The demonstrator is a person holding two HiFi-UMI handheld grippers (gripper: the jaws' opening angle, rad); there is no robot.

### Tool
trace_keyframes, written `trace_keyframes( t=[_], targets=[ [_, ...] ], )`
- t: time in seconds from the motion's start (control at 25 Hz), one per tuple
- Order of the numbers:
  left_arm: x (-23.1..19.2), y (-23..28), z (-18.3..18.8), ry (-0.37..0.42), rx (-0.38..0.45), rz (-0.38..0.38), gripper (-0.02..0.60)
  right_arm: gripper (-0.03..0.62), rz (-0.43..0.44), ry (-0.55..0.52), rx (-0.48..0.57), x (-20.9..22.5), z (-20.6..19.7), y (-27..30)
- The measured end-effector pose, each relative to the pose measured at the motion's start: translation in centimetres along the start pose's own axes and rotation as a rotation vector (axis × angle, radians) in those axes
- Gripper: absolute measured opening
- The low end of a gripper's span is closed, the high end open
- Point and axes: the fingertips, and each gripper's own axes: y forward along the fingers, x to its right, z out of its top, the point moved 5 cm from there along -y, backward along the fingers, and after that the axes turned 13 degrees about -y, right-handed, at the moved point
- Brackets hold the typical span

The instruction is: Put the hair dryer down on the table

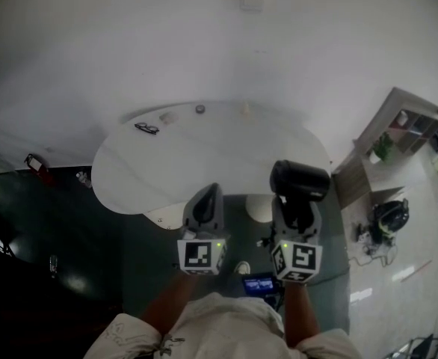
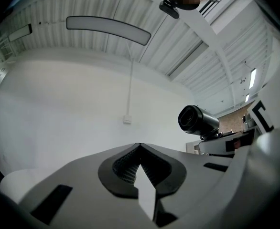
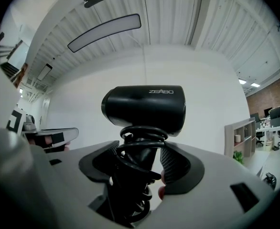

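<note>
The right tongs [image 1: 297,212] clamp the dryer [image 1: 300,178] by its handle, body upright, with the worktop [image 1: 204,155] ahead and below; the left tongs [image 1: 206,204] are clenched empty.

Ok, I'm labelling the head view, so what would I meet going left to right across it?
Black glasses → left gripper → hair dryer → shelf unit.
</note>
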Motion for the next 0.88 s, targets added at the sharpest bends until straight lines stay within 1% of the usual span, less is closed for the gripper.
trace_keyframes(
  t=[0.28,0.52,0.68,0.88],
  targets=[
    [1.7,7.3,-1.1,0.034,0.005,0.008,-0.005,0.277,0.039,0.006,0.012,4.6,-0.9,6.2],
    [2.9,12.6,-2.7,0.047,-0.005,0.04,-0.005,0.276,0.08,0.015,0.0,8.1,-2.4,10.9],
    [2.9,15.1,-3.6,0.043,-0.014,0.063,-0.005,0.276,0.1,0.026,-0.009,9.3,-3.2,13.5],
    [2.2,17.0,-4.7,0.04,-0.025,0.072,-0.005,0.277,0.12,0.028,-0.031,9.4,-4.4,15.8]
  ],
)
